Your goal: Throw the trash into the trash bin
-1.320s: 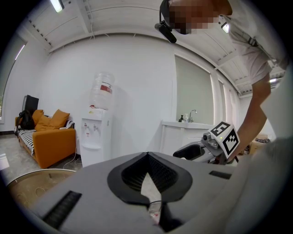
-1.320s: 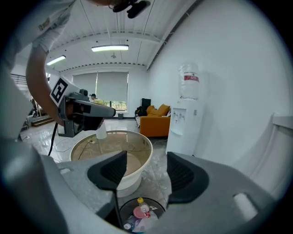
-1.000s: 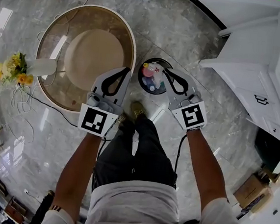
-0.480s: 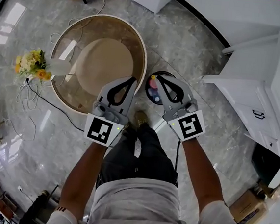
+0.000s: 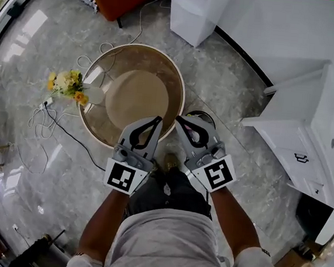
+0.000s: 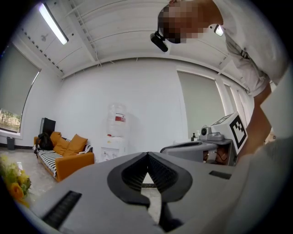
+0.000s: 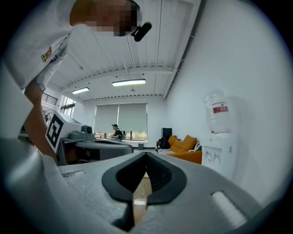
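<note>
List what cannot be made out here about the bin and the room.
- Bin: in the head view the right gripper covers most of it, so its contents are unseen.
- Bin, both gripper views: out of frame, since each looks level across the room.
- Dispenser label: right gripper view, too small to read.
- Person at the far window: right gripper view, too small for detail.

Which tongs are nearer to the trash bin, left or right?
Right. In the head view the right tongs overlap the trash bin; the left tongs sit beside it, over the round table rim.
</note>
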`<state>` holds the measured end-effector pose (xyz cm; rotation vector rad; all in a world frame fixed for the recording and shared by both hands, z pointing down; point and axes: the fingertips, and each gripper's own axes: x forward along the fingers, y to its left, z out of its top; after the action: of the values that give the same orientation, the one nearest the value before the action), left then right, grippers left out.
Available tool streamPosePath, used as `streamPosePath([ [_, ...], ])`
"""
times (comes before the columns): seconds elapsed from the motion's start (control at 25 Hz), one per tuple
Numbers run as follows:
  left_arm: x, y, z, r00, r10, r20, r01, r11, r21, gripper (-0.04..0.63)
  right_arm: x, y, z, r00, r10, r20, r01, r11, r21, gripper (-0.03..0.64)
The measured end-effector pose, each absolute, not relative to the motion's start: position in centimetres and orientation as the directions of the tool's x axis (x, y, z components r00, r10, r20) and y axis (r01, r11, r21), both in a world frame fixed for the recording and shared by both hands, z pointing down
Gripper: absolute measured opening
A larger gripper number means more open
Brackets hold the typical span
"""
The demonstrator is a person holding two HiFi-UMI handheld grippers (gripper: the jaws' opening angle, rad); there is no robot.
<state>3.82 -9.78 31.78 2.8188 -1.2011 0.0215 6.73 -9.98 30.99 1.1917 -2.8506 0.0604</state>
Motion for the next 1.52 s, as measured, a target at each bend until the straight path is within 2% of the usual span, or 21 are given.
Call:
streamPosePath([
  [0.36,-0.2,-7.2,27.7,0.669,-0.743,0.025,-0.743,-0.668,0.026,0.000,4.7,-7.9,26.8,-0.719,-0.692,0.055,-0.693,0.720,0.000,0.000],
  [0.88,-0.8,-5.4,23.3,0.665,-0.746,-0.041,-0.747,-0.665,-0.009,0.000,2.5,-6.3,22.9,-0.778,-0.628,-0.025,-0.628,0.777,0.034,0.000],
  [1.52,-2.5,-4.7,22.2,0.635,-0.772,-0.029,-0.772,-0.635,-0.022,0.000,1.5,-5.2,22.6,-0.800,-0.598,-0.053,-0.600,0.799,0.034,0.000],
])
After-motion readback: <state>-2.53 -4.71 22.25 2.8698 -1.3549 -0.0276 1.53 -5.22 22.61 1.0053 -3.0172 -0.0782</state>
